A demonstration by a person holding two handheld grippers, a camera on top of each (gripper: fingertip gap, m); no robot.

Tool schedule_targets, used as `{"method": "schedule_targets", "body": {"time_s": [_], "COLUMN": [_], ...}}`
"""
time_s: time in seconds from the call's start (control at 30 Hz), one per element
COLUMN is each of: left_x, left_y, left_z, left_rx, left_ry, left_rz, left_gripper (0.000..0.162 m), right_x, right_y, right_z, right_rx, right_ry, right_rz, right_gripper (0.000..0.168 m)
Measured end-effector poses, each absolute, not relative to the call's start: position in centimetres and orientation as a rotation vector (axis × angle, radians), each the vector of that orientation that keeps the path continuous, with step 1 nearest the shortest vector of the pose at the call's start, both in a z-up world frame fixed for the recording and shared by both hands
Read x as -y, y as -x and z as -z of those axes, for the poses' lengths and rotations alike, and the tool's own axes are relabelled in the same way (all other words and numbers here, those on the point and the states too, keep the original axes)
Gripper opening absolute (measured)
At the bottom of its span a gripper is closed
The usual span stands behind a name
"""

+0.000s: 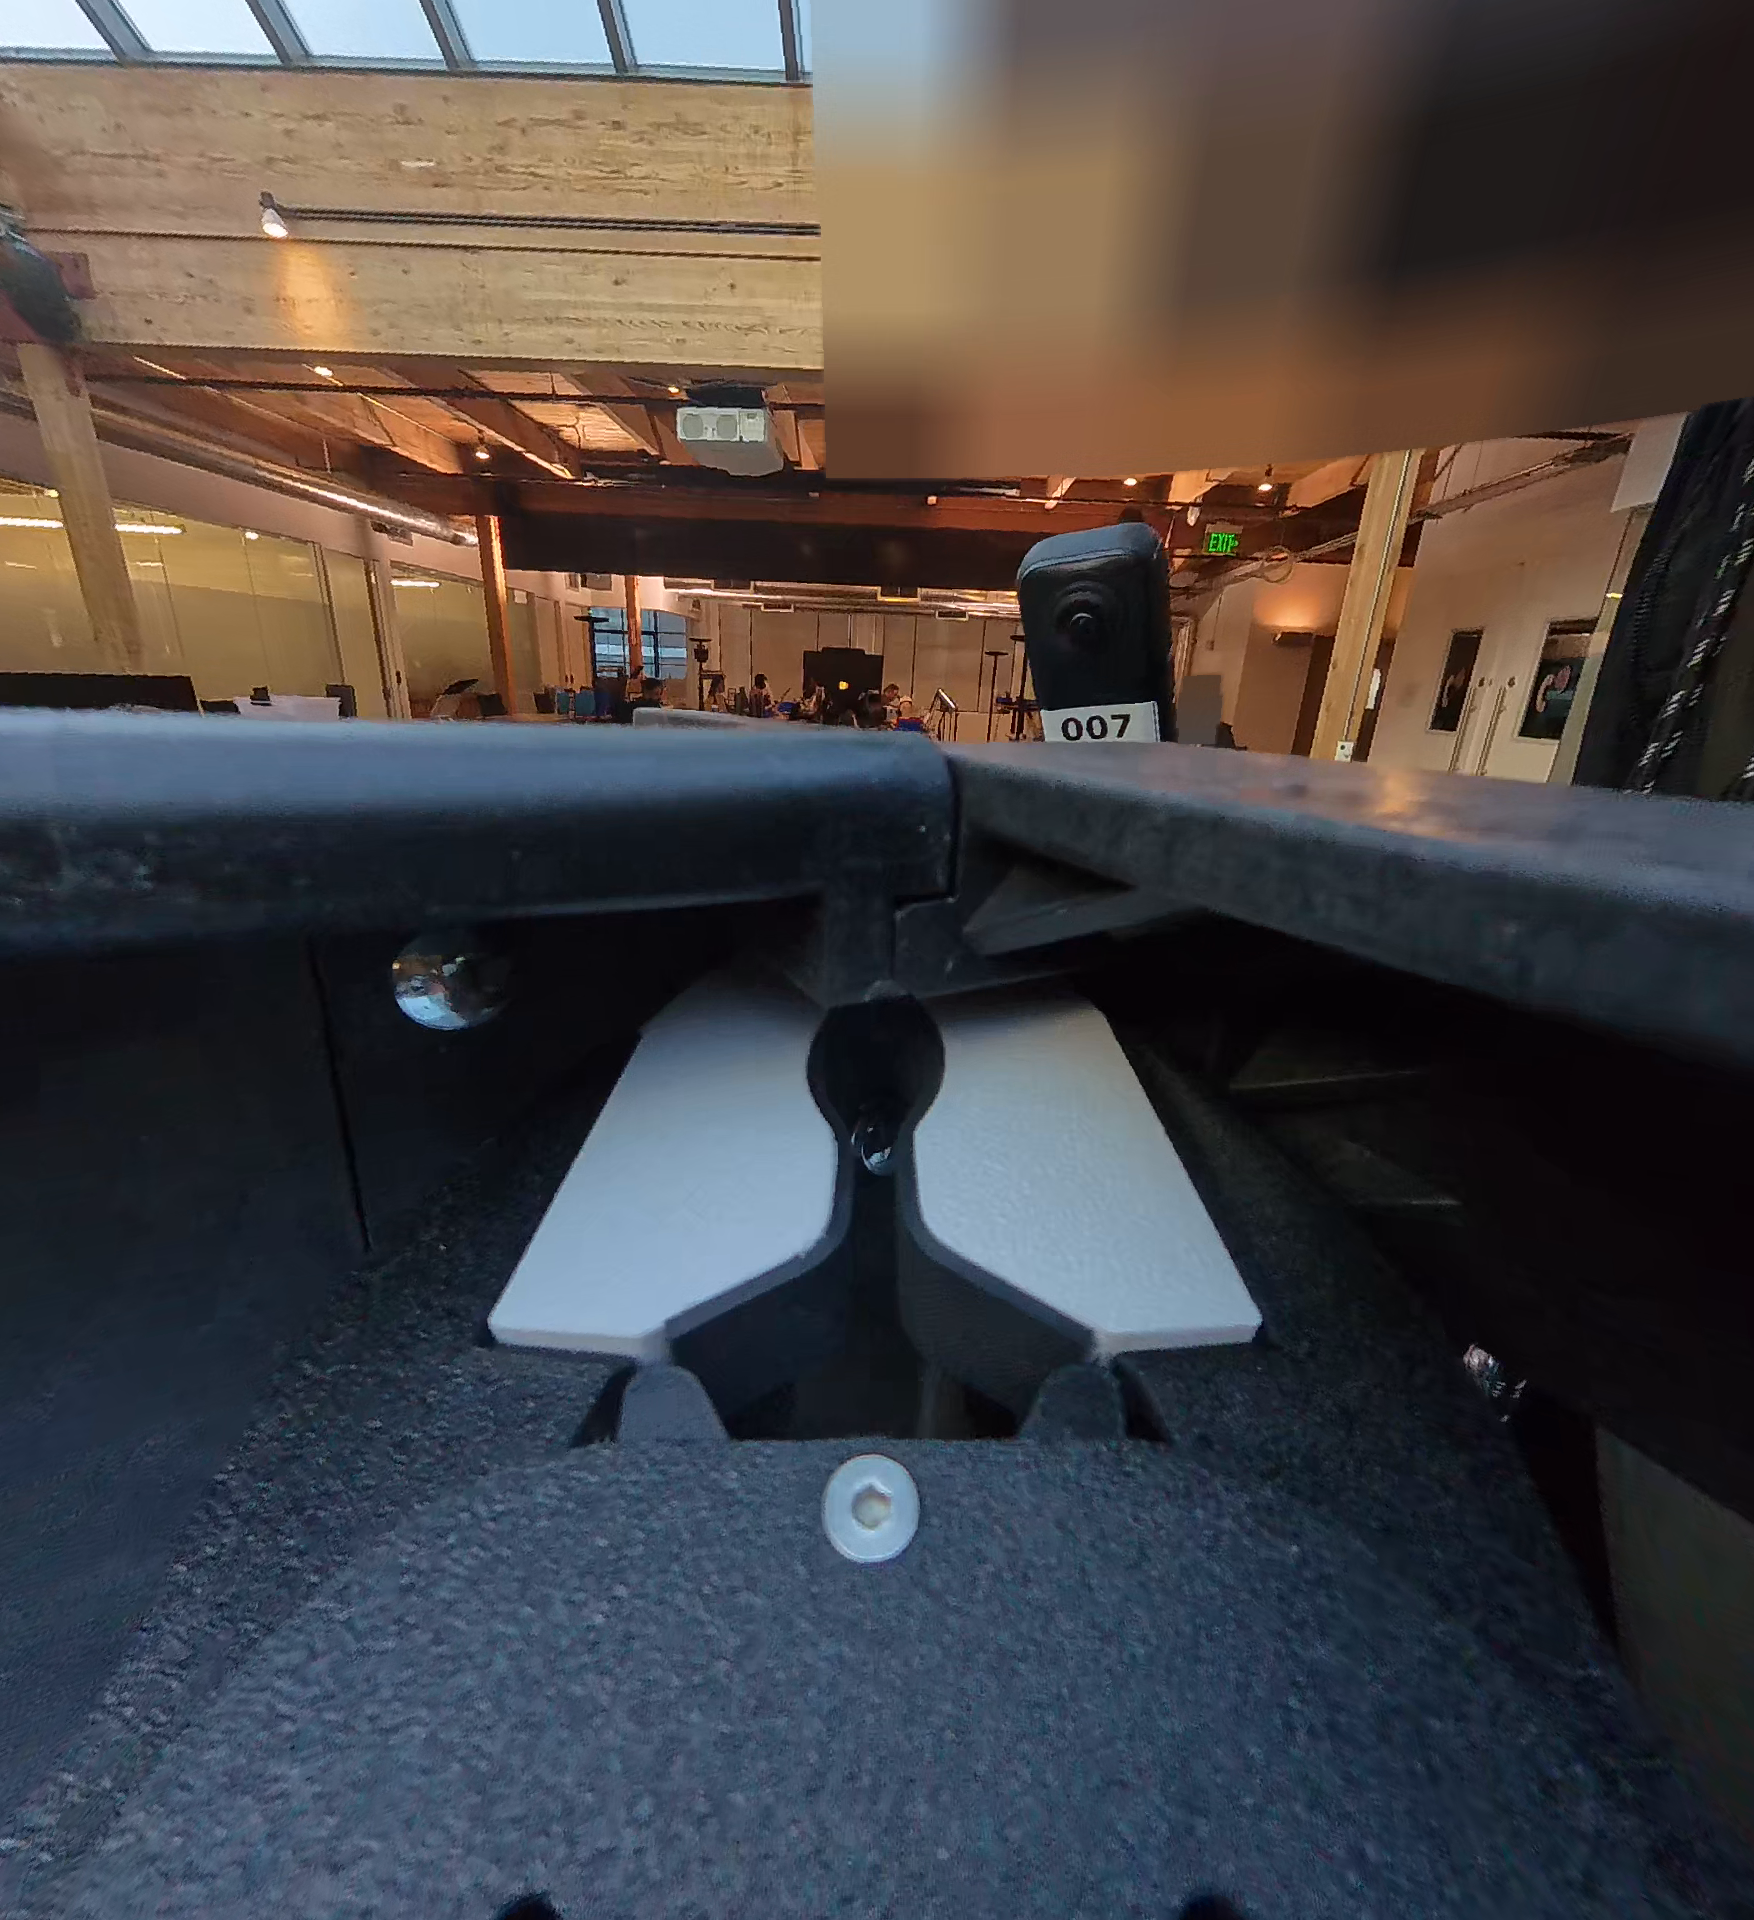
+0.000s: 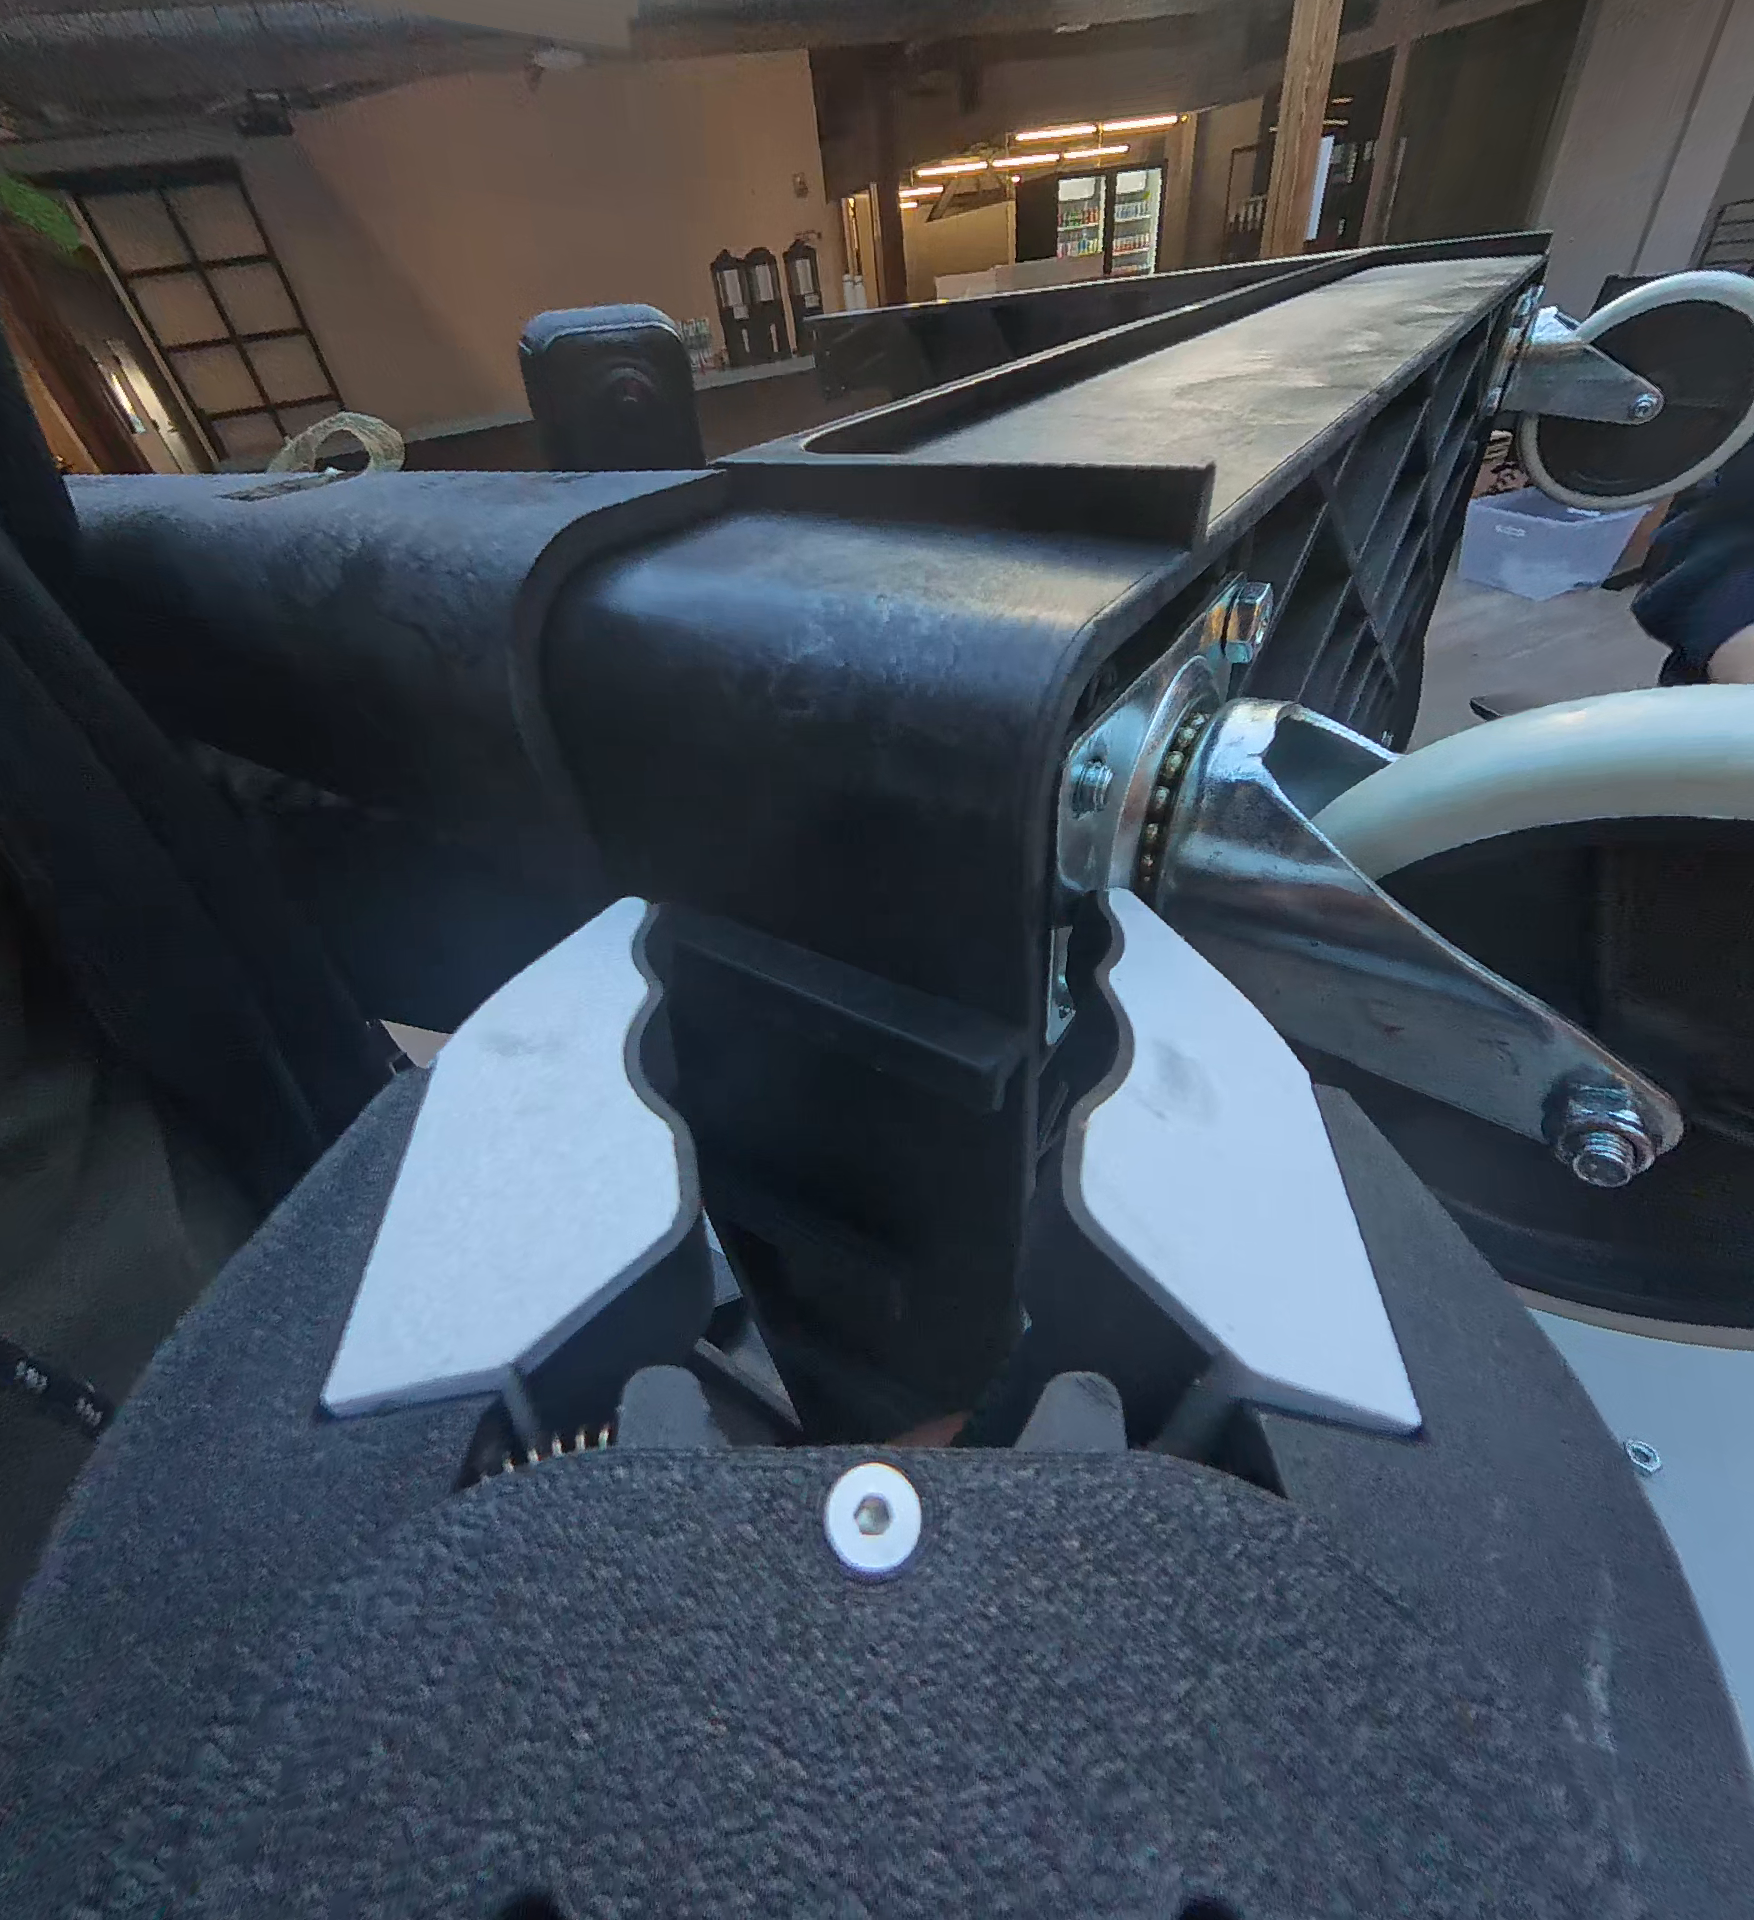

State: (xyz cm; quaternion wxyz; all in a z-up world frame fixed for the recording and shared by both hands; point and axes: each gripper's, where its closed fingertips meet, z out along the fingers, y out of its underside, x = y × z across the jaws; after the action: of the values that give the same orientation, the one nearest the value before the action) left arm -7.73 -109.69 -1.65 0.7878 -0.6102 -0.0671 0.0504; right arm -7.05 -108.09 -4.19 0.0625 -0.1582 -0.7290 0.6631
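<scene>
A black plastic dolly frame [image 2: 1216, 395] is tipped on its side, its swivel casters sticking out to the right. My right gripper [image 2: 873, 914] is shut on the frame's rounded corner block [image 2: 811, 707], one white finger [image 2: 530, 1174] on each side. The near caster [image 2: 1299, 894] has a metal fork and a white-rimmed wheel, just right of the right finger. In the left wrist view the frame's edge [image 1: 437, 810] runs across above my left gripper [image 1: 878, 1003]. Its jaws are nearly closed on a thin black rib [image 1: 875, 1049] under that edge.
A second caster [image 2: 1662, 395] is at the frame's far end. Each view shows the other gripper's black camera beyond the frame [image 1: 1096, 623] [image 2: 611, 384]. Dark clothing [image 2: 21, 935] fills the left. A white surface [image 2: 1735, 1507] lies at lower right. Open hall with wooden beams [image 1: 437, 291] behind. Only a small space, under 4 cm, lies between the two pairs of fingers. Between my right fingertips and the near caster [image 2: 1299, 894] there is roughly 4 centimetres.
</scene>
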Motion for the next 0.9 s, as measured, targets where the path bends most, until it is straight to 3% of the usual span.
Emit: {"method": "schedule_targets", "body": {"time_s": [0.9], "left_x": [109.72], "left_y": [7.72], "left_z": [1.65], "left_rx": [0.160], "left_ry": [1.300], "left_rz": [-0.061], "left_gripper": [0.000], "right_x": [108.54], "right_y": [7.38], "right_z": [4.12], "right_rx": [2.194], "right_ry": [0.625], "right_rz": [-1.893], "right_gripper": [0.077]}}
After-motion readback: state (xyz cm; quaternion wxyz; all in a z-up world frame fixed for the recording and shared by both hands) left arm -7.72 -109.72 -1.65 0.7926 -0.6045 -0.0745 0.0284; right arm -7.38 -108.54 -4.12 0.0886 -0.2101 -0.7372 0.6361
